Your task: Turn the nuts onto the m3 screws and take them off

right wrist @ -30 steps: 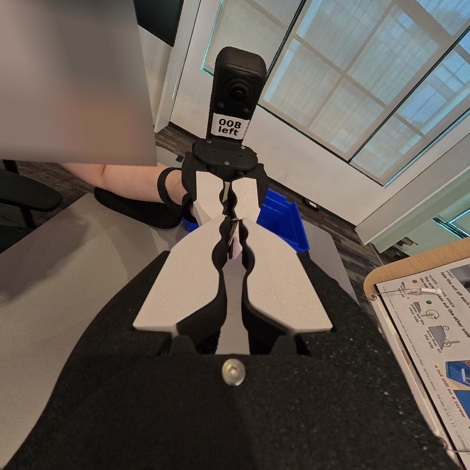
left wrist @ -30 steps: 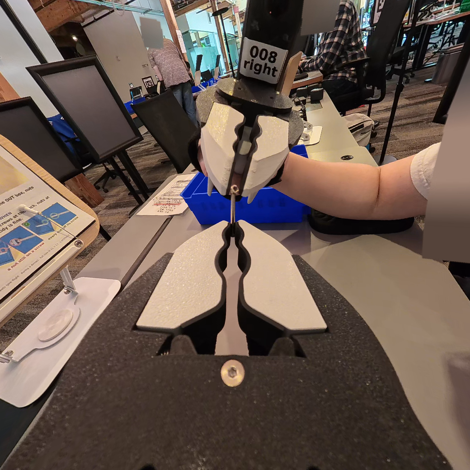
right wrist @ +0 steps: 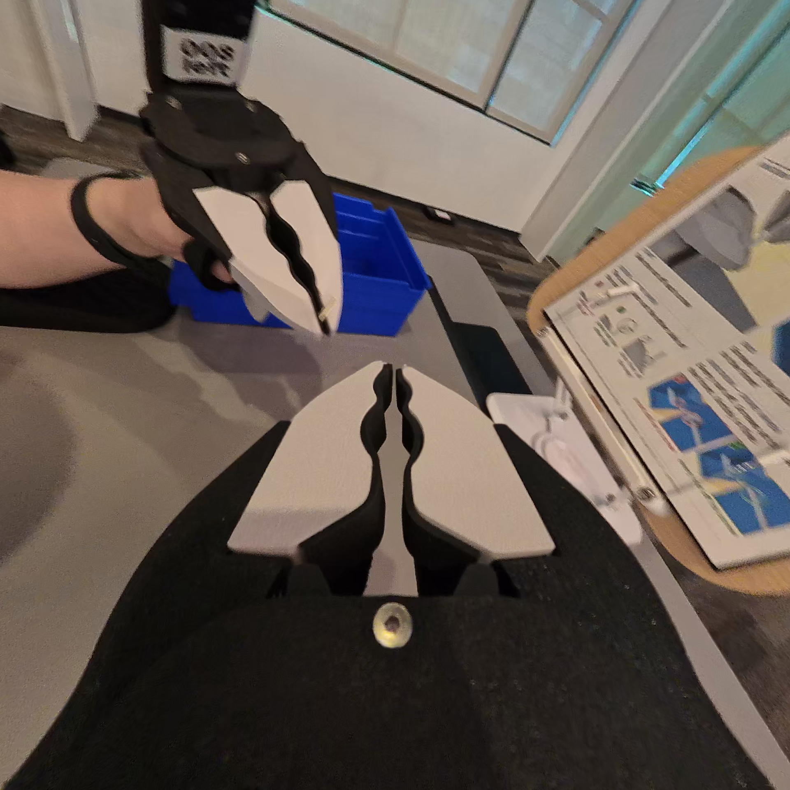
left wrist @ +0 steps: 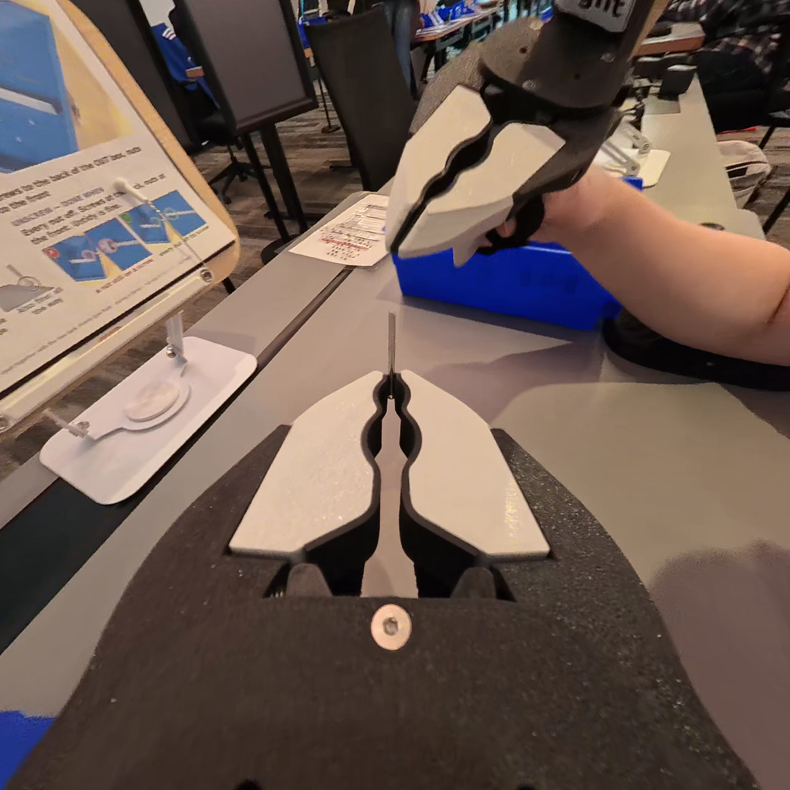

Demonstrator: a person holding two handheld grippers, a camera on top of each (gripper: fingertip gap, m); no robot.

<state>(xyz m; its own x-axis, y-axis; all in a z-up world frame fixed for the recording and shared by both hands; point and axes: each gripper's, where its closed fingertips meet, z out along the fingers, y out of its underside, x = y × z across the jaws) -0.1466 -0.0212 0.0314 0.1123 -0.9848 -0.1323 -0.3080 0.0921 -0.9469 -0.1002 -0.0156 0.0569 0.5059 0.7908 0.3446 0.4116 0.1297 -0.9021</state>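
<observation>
My left gripper (left wrist: 391, 374) is shut on a thin m3 screw (left wrist: 390, 342), which sticks straight out past its fingertips with a bare end. My right gripper (left wrist: 395, 252) hangs above and beyond it, tilted down to the left, well clear of the screw. In the right wrist view the right gripper (right wrist: 391, 367) is shut to a narrow slit, with a small grey bit, the nut (right wrist: 387, 365), pinched at the very tip. The left gripper (right wrist: 325, 327) appears there up left, with the screw's end (right wrist: 325, 313) peeking from its jaws.
A blue bin (left wrist: 504, 282) stands on the grey table (left wrist: 598, 449) behind both grippers. A wooden instruction board (left wrist: 85, 239) on a white stand base (left wrist: 145, 419) is at the left edge. A printed sheet (left wrist: 350, 235) lies beyond. A person's forearm (left wrist: 662, 282) reaches in from the right. One gripper's finger ends stand about 6 cm off the other's.
The grippers were joined tip to tip at the screw's end, the right one on the nut. They have pulled apart; the screw's end is bare and the right gripper is raised and tilted.
</observation>
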